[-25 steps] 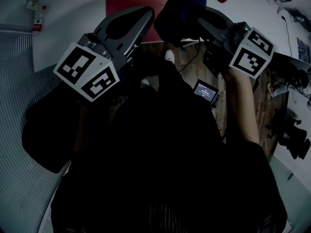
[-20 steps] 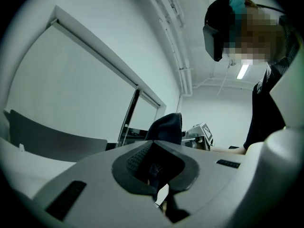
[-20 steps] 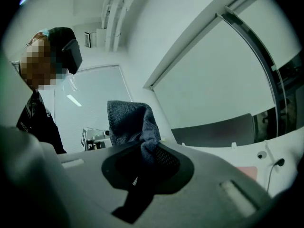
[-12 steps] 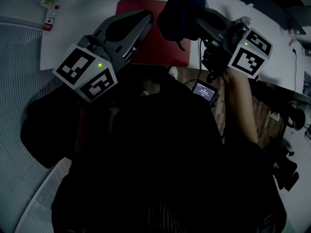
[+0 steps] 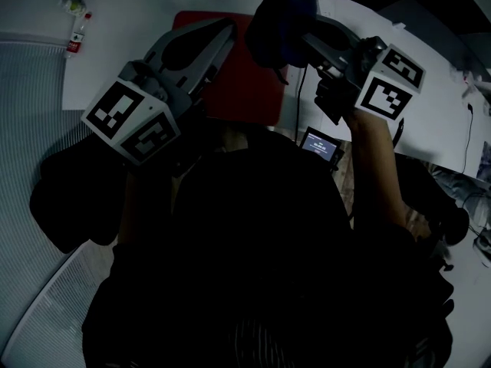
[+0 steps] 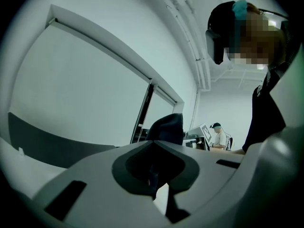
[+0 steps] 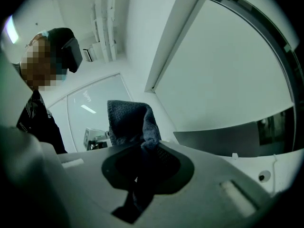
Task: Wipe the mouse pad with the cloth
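While the person holds both tools up in front of the body, the right gripper (image 5: 301,38) has its fingers shut tight on the cloth (image 5: 278,18). The cloth is dark blue and bunched up. In the right gripper view it sticks out past the fingers, with only the wall and ceiling behind it. A dark strip of it hangs down between the fingers.

The left gripper (image 5: 222,33) has its fingers closed together, and nothing is between them. In the left gripper view the cloth shows a little way beyond them, not touching them.

The mouse pad (image 5: 245,83) is red and lies flat on the white worktop (image 5: 138,29). In the head view, the left gripper covers the pad's left side and the cloth covers its top right corner. The pictures do not tell how high the cloth is above the pad.

A small bottle (image 5: 76,34) with a red cap lies near the far left corner of the worktop, well apart from the pad. A small lit screen (image 5: 321,145) sits below the right gripper, close to the person's body.
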A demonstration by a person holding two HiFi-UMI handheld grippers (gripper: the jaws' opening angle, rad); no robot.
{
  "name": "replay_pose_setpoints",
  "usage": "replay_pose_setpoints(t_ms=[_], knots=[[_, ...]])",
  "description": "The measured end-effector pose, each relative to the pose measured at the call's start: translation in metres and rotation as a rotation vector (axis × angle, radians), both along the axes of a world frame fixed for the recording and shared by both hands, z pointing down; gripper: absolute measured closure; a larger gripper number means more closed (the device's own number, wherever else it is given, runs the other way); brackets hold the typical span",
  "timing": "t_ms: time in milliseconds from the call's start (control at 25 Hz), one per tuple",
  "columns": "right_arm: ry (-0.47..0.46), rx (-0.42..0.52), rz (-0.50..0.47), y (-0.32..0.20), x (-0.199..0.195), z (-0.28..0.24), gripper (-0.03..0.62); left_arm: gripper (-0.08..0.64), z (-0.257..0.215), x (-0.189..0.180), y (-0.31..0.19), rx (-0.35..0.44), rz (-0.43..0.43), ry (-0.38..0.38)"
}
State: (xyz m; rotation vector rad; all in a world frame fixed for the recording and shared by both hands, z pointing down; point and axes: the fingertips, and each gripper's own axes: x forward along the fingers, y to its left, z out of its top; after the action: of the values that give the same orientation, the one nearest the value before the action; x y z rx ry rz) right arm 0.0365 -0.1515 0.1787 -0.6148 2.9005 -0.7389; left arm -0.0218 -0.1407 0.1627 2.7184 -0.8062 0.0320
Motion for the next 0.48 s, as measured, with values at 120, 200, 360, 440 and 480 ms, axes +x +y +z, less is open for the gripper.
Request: replay_pose_setpoints(t_ms=[120, 200, 360, 440, 480], knots=[[-0.013, -0.035, -0.026, -0.008, 0.012, 0.016, 0.554, 0.554, 0.014, 0.009, -0.006, -0.016, -0.019, -0.026], [-0.017, -0.056, -0.030, -0.010, 0.021, 0.025, 0.554, 0.552, 0.025, 0.008, -0.007, -0.064, -0.038, -0.027], [-0.060, -0.062, -0.012, -0.025, 0.033, 0.028, 0.554, 0.554, 0.027, -0.004, -0.016, -0.096, -0.074, -0.060], [-0.091, -0.072, -0.007, -0.029, 0.035, 0.029, 0.554, 0.554, 0.023, -0.003, -0.019, -0.084, -0.078, -0.070], [-0.103, -0.077, -0.008, -0.029, 0.034, 0.029, 0.554, 0.554, 0.022, -0.002, -0.019, -0.079, -0.075, -0.070]])
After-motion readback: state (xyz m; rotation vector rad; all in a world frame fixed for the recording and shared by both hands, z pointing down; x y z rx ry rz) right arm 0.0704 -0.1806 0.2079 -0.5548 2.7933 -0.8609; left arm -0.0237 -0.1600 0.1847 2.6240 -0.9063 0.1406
